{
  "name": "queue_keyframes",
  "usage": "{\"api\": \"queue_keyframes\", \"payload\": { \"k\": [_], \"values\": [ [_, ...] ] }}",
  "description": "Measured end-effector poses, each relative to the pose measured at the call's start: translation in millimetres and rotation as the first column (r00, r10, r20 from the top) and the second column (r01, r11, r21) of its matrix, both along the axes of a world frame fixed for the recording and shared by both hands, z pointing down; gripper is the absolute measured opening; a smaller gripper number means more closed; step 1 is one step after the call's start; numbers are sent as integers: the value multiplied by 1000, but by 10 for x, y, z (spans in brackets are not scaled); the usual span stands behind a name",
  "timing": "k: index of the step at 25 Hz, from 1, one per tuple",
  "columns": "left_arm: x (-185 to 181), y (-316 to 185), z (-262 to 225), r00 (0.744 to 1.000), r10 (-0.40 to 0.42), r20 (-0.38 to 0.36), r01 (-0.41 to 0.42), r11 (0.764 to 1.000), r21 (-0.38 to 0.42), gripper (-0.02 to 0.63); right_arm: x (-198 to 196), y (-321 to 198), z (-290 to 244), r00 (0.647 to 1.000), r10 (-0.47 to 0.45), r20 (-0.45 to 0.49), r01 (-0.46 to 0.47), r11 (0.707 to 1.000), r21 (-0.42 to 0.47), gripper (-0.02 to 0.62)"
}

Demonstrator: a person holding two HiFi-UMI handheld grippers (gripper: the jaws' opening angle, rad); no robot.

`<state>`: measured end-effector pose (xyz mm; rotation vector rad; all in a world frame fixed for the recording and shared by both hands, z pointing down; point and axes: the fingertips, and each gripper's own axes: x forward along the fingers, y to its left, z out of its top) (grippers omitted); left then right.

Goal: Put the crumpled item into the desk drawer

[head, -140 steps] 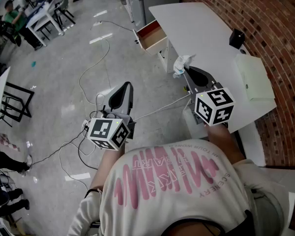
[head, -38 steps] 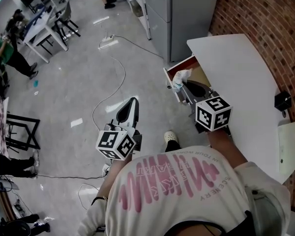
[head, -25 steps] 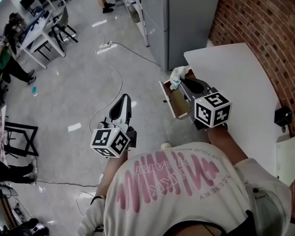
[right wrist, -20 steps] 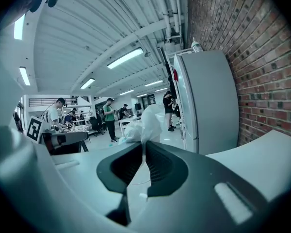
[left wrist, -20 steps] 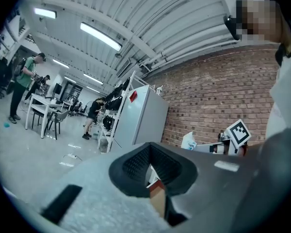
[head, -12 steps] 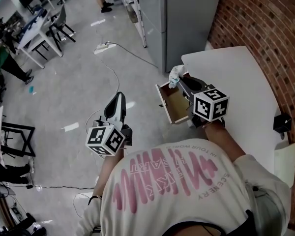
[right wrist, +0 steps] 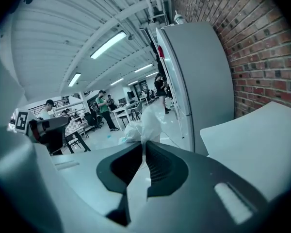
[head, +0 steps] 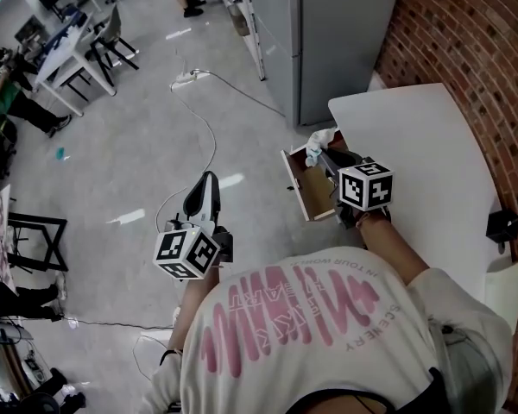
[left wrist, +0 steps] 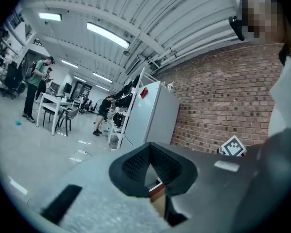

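Note:
The crumpled white item sticks out of my right gripper, which is shut on it over the far end of the open wooden drawer under the white desk. In the right gripper view the crumpled item rises from the closed tips of the right gripper. My left gripper hangs over the floor to the left of the drawer, shut with nothing in it. In the left gripper view the jaws of the left gripper meet, and a piece of the drawer shows behind them.
A tall grey cabinet stands just beyond the drawer, with a brick wall on the right. A cable snakes across the floor. A small black box sits at the desk's right edge. Tables, chairs and people are far left.
Over the frames my right gripper has carried the crumpled item from the desk's edge to above the open drawer. In the last half second both grippers have barely shifted.

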<state>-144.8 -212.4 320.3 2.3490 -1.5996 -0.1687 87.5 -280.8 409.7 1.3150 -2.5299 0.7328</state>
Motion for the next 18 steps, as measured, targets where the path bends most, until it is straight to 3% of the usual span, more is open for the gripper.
{"api": "queue_keyframes", "payload": {
  "k": [13,18],
  "values": [
    [-63,-269,379,997,-72,-15,70,994,-79,5,172,-236,830,997,10,-79,-24,985,-173,37],
    [-57,-414,580,995,-97,-22,93,985,-143,5,188,-296,1105,996,-3,-91,-18,973,-231,37]
  ]
}}
